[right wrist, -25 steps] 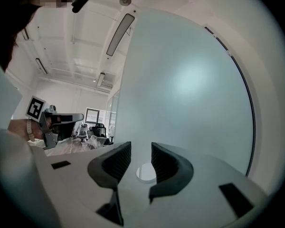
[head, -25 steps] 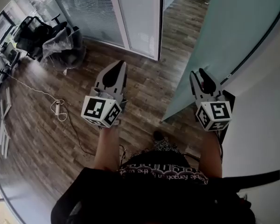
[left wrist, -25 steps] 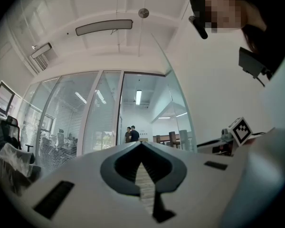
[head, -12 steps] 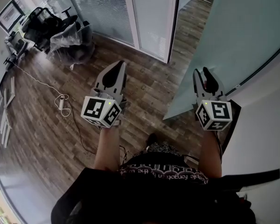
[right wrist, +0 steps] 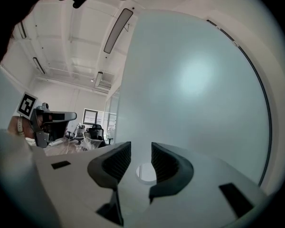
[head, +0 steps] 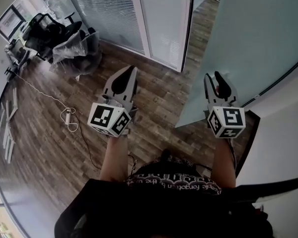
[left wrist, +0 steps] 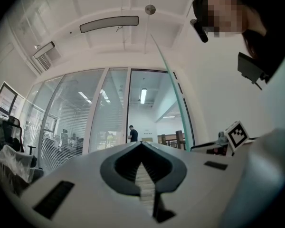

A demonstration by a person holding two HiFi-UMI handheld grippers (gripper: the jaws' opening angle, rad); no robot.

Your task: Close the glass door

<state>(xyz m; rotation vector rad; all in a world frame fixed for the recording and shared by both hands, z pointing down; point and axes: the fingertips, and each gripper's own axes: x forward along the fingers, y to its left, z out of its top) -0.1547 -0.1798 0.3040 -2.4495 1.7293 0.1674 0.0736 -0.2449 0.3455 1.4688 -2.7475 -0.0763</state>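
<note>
frosted glass door [head: 248,43] stands open, closing not yet begun; right gripper [head: 215,77], jaws narrowly parted and empty, points at its panel; left gripper [head: 131,69], jaws together, idle.

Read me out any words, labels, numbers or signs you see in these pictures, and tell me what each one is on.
On the person's dark garment: a line of white lettering, upside down, too blurred to read.
On the left marker cube and right marker cube: black-and-white square patterns only, no words.
On the glass door and elsewhere: no readable text.
</note>
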